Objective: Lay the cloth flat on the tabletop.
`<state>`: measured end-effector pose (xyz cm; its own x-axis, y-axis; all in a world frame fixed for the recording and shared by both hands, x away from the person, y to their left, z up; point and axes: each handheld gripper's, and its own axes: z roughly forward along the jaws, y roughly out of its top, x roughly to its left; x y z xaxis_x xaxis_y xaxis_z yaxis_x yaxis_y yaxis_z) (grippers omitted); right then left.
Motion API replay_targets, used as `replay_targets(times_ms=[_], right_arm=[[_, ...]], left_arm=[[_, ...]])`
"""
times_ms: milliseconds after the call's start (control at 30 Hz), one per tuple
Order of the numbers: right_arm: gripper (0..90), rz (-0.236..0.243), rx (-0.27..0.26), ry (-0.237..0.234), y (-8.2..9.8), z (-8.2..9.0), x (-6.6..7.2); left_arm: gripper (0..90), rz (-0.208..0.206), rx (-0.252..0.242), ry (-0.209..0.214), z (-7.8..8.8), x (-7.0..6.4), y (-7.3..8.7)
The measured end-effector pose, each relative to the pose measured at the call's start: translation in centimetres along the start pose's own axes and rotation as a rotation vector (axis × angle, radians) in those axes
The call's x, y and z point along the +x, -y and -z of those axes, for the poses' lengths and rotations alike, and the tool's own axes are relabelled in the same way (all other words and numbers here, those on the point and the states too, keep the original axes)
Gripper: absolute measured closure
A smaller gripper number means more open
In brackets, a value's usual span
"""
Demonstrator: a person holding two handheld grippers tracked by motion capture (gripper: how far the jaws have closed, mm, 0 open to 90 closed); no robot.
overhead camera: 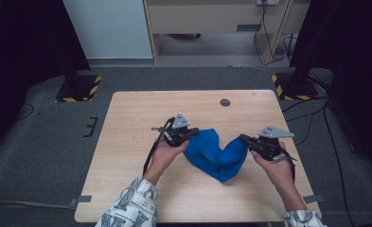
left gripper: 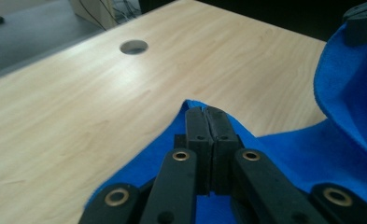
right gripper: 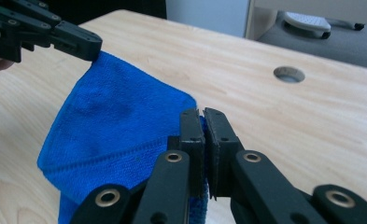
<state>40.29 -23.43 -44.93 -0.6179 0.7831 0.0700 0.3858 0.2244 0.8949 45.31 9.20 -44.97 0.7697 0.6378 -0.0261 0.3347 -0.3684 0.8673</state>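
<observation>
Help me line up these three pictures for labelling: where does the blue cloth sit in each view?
High view: the blue cloth sags at table centre between the left claw and right claw.
Left gripper view: it spreads under the shut jaws and rises at the right edge.
Right gripper view: it hangs left of centre, pinched at both corners.
Shared landmark: the round hole in the table.

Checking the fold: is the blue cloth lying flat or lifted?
Lifted: the cloth sags between the left gripper and right gripper, each pinching a corner.
</observation>
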Motion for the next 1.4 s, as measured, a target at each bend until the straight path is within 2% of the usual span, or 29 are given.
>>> replay_targets(times_ms=[300, 400, 633, 933, 1200, 1400], right_arm=[[87.0, -0.004, -0.032, -0.004, -2.2, 0.0, -0.6], [87.0, -0.003, -0.032, -0.003, -2.6, 0.0, -0.7], [87.1, -0.008, -0.046, 0.001, -3.3, 0.1, -1.1], [87.4, -0.004, -0.079, 0.005, -4.8, 0.8, -1.3], [87.5, -0.011, -0.102, 0.01, -5.7, 1.2, -1.5], [87.6, -0.004, -0.108, 0.01, -6.2, 1.3, -1.4]], left_arm=[[88.8, 0.007, -0.032, -0.024, 1.3, 1.0, -0.8], [88.8, 0.021, -0.045, -0.029, 1.7, 1.3, -0.9], [88.9, 0.023, -0.059, -0.052, 2.7, 1.9, -1.1], [88.9, 0.026, -0.11, -0.077, 4.7, 2.4, -1.7], [89.0, 0.001, -0.147, -0.099, 6.3, 2.3, -2.4], [89.0, -0.003, -0.151, -0.109, 7.0, 2.6, -2.5]])
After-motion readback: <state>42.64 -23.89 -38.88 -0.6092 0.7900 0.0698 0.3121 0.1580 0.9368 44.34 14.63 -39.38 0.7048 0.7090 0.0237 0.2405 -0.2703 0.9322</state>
